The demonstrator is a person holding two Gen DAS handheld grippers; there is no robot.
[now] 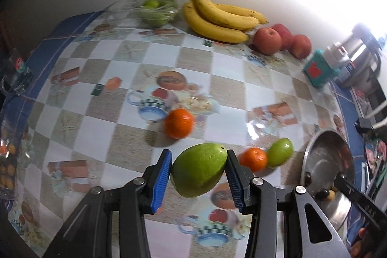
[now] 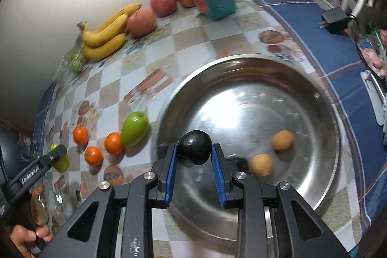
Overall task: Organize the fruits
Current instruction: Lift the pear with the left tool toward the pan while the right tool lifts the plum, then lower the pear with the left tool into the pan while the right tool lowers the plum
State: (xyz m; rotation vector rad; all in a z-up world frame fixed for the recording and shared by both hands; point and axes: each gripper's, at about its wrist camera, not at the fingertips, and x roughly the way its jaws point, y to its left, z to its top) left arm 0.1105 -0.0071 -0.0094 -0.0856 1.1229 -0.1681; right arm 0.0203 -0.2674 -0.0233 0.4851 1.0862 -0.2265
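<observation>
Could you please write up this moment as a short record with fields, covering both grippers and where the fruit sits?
left gripper: shut on green mango, above the table
right gripper: shut on dark avocado, over the steel bowl
in bowl: two brown fruits
loose on tablecloth: oranges, second green mango
by wall: bananas, apples, glass bowl of green fruit
</observation>
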